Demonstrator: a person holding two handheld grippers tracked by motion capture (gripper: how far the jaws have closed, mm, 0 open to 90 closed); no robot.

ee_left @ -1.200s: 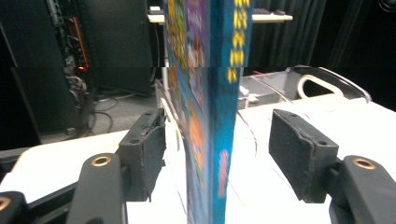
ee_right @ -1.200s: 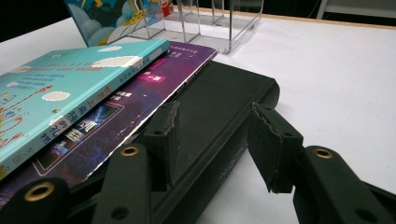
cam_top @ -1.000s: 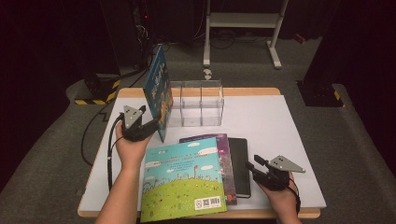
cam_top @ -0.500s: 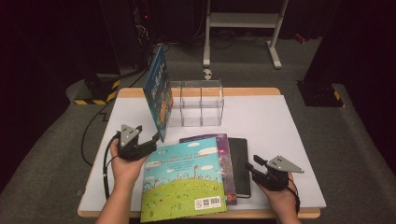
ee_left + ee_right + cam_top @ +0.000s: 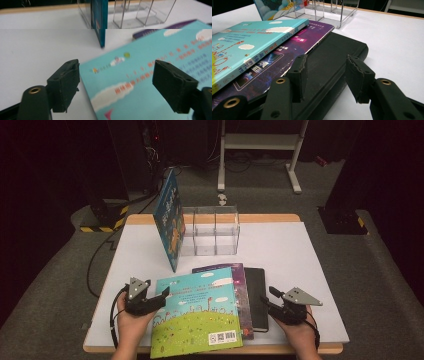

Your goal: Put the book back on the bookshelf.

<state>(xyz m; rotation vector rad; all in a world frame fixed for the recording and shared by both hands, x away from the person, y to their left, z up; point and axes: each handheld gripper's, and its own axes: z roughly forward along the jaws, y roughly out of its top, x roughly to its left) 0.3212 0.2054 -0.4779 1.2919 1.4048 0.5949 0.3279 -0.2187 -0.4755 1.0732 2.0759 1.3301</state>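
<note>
Turquoise picture book [image 5: 200,312]: flat on stacked books, table's [image 5: 310,255] 6 o'clock edge. Left gripper [image 5: 162,295]: jaws just opening, wide, empty, at book's 9 o'clock edge. Right gripper [image 5: 267,303]: half open over black notebook [image 5: 256,297]

The white desk [image 5: 310,255] carried a clear divider rack [image 5: 212,231] with a blue book [image 5: 169,225] leaning against it, and a black notebook [image 5: 257,297] under two books.
</note>
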